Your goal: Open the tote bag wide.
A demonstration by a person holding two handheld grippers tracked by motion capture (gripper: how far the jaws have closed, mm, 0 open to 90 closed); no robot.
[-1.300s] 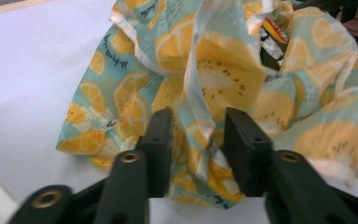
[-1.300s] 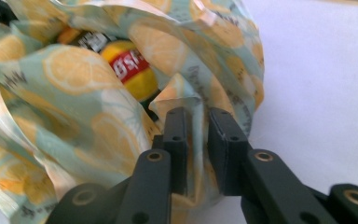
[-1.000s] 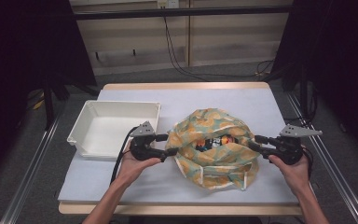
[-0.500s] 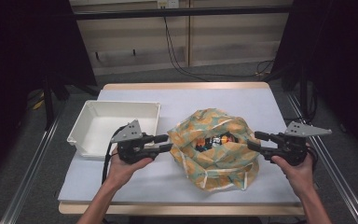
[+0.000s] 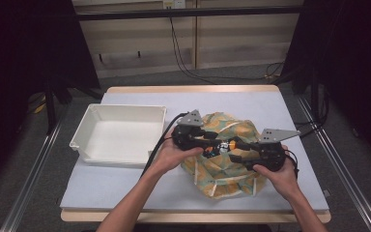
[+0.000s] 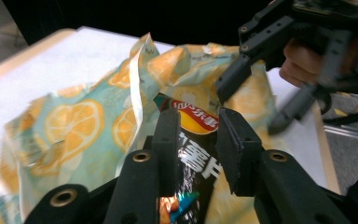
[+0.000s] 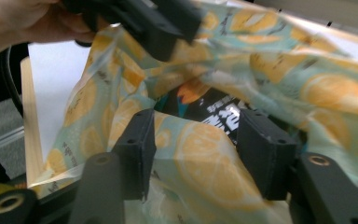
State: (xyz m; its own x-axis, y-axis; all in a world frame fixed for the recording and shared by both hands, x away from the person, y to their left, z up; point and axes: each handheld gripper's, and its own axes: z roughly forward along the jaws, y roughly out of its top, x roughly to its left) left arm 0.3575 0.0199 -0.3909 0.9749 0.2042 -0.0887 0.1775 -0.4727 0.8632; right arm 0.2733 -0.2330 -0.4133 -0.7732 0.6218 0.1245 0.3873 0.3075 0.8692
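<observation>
On a pale blue table [image 5: 125,183] beside an empty white tray [image 5: 118,133], the left gripper [image 6: 198,140] has just clamped a snack packet [image 6: 193,140] inside a lemon-print bag [image 5: 222,169], while the right gripper [image 7: 200,140], jaws apart and opening around the bag's edge, leaves the packet's removal undone.

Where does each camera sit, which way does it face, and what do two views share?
High view: above the table's near side, looking forward and down; both forearms, left hand-held gripper, right hand-held gripper.
Left gripper view: along its jaws at the snack packet.
Right gripper view: along its jaws at the lemon-print bag.
Shared: bag and packet.
</observation>
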